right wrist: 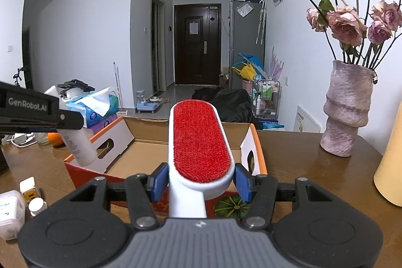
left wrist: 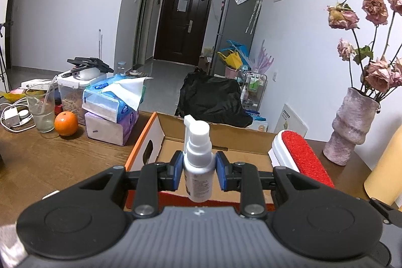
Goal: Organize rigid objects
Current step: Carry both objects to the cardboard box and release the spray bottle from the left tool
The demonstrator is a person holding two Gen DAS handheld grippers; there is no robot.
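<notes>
My left gripper (left wrist: 198,171) is shut on a white spray bottle (left wrist: 198,162), held upright over the near edge of an open cardboard box (left wrist: 213,155). The bottle (right wrist: 79,145) shows again in the right wrist view, with the left gripper's black arm (right wrist: 37,109) above the box's left side. My right gripper (right wrist: 201,182) is shut on a white lint brush with a red pad (right wrist: 201,140), which points forward over the box (right wrist: 140,157). The same brush (left wrist: 301,155) appears at the box's right side in the left wrist view. The box's floor looks bare.
On the wooden table (left wrist: 50,162) stand a glass (left wrist: 42,109), an orange (left wrist: 66,123), tissue packs (left wrist: 113,112) and a food container at the left. A pink vase with dried roses (right wrist: 346,112) and a yellow cylinder (right wrist: 392,167) stand at the right. Small white jars (right wrist: 22,202) lie near left.
</notes>
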